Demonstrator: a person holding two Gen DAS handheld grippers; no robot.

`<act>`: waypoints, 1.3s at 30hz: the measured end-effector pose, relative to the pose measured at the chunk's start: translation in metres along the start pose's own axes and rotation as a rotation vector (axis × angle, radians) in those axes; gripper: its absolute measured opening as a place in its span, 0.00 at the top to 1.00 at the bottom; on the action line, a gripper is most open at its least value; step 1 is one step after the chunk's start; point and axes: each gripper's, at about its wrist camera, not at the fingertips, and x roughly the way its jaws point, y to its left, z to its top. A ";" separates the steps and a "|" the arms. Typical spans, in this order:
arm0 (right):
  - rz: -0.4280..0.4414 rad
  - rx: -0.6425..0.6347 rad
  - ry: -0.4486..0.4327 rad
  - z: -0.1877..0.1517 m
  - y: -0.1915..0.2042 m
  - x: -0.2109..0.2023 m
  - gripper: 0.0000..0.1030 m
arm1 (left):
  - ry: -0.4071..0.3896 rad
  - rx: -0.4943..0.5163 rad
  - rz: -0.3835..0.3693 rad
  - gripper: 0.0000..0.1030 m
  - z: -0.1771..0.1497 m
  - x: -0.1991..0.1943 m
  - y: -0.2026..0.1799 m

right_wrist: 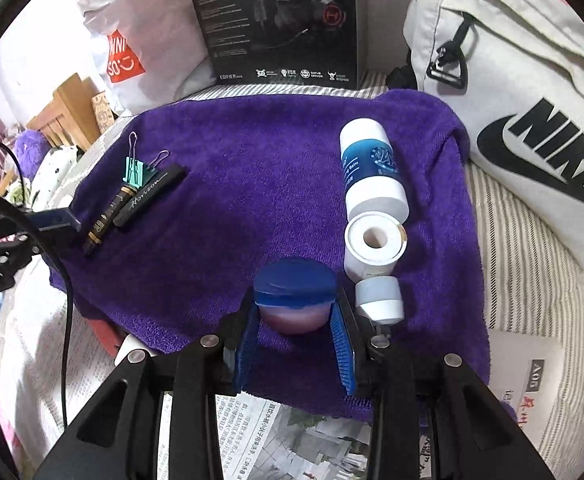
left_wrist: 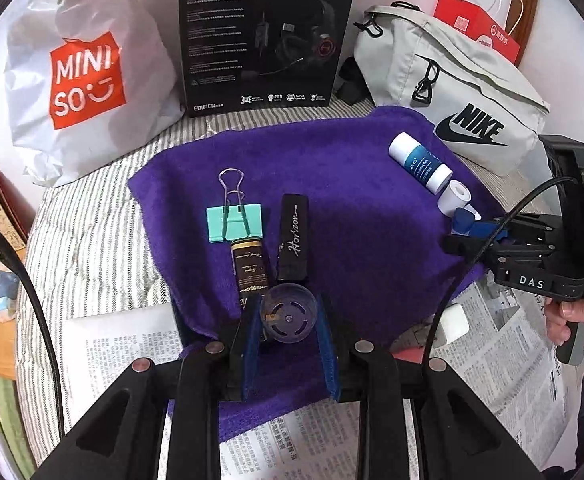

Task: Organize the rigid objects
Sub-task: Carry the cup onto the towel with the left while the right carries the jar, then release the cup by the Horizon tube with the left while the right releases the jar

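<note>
My left gripper (left_wrist: 288, 312) is shut on a clear round plastic cap (left_wrist: 288, 314), held low over the near edge of the purple towel (left_wrist: 351, 208). Just beyond it lie a brown-and-gold tube (left_wrist: 250, 272), a black "Horizon" case (left_wrist: 293, 238) and a teal binder clip (left_wrist: 234, 224). My right gripper (right_wrist: 296, 304) is shut on a small jar with a blue lid (right_wrist: 295, 294), close above the towel (right_wrist: 252, 184). To its right lie a small white bottle (right_wrist: 379, 298), a white roll (right_wrist: 373, 248) and a white-and-blue bottle (right_wrist: 371, 168).
Behind the towel stand a black headset box (left_wrist: 266, 36), a white MINISO bag (left_wrist: 84, 80) and a grey Nike bag (left_wrist: 451, 92). Newspaper (left_wrist: 503, 360) covers the striped bedding in front. A hand (left_wrist: 571, 320) grips the right gripper's handle; a cable (left_wrist: 491, 236) trails across it.
</note>
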 end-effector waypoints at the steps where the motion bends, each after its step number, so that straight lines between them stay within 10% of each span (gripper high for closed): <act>1: 0.006 0.001 0.001 0.000 -0.001 0.000 0.67 | 0.004 0.000 -0.005 0.75 0.001 0.002 0.000; 30: 0.023 0.027 0.017 -0.005 -0.010 -0.022 0.50 | 0.100 0.059 -0.001 0.75 0.004 0.044 -0.016; 39: 0.004 0.029 -0.039 -0.022 -0.006 -0.057 0.50 | 0.116 0.000 0.017 0.55 0.000 0.039 -0.008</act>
